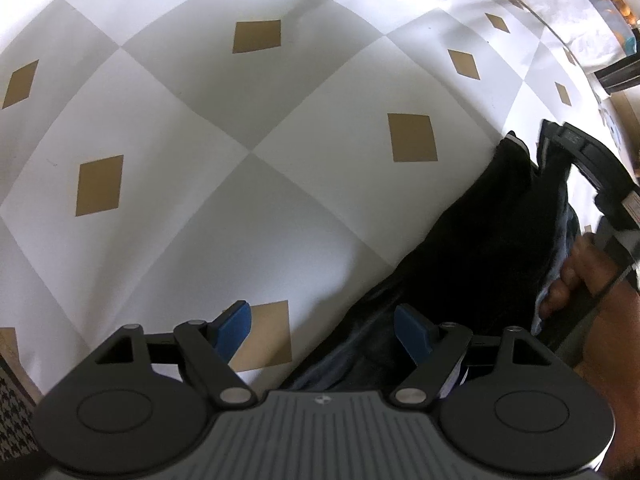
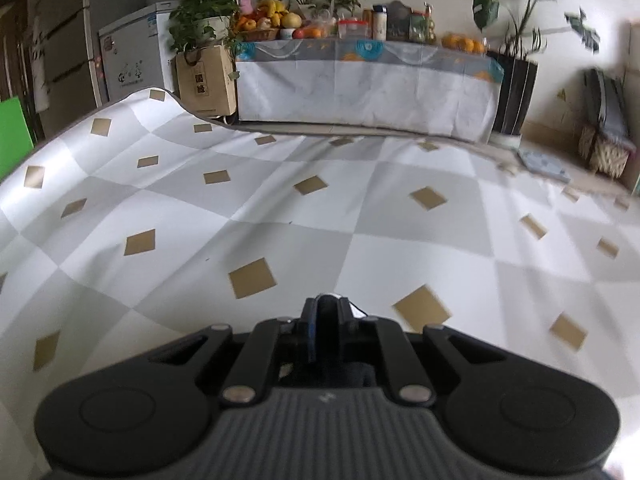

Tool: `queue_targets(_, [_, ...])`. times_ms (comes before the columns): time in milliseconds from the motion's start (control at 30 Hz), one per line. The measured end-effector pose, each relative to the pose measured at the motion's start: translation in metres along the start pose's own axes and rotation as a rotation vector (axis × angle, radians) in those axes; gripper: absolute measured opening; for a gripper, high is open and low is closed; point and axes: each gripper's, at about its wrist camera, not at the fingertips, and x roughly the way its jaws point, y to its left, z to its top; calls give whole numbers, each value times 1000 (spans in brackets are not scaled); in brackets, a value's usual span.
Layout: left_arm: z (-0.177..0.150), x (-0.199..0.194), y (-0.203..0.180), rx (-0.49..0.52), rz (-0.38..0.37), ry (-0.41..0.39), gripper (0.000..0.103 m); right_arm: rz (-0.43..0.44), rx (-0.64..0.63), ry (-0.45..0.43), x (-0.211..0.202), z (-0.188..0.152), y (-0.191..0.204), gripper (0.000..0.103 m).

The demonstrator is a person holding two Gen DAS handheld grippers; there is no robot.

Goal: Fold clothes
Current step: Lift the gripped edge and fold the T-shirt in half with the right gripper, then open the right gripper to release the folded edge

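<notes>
Grey-and-white checkered cloth [image 1: 248,152] covers the bench; the dark garment [image 1: 480,240] lies at its right. Right tool [image 2: 325,312] has pinched its fabric, left tool [image 1: 322,328] gapes empty. Next, likely lift and fold.

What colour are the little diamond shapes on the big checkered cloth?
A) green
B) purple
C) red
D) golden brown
D, the small diamonds scattered across the white and grey checkered cloth look golden brown in both wrist views.
</notes>
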Motion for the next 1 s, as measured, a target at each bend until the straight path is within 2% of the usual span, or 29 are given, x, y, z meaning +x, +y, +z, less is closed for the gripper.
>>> queue_targets(167, [1,2,0,2,9,1,78,40,14,74,24,-9,4,13])
queue_targets(233, [0,2,2,-6,8,2,78,47,27,79,22,-9,5,25])
queue_targets(333, [1,1,3,-11,8,-4,78,53,49,45,7,-5,2,36])
queue_targets(533, [1,-2,4,-23,-1,-9,78,93,75,27,-41,-4,-14,38])
queue_targets(833, [-1,-10,5,-38,-8,-36,78,148,41,98,-113,-45,-12,40])
queue_targets(1000, [-2,-12,5,-34,-10,-40,78,170,-13,117,-133,-67,4,41])
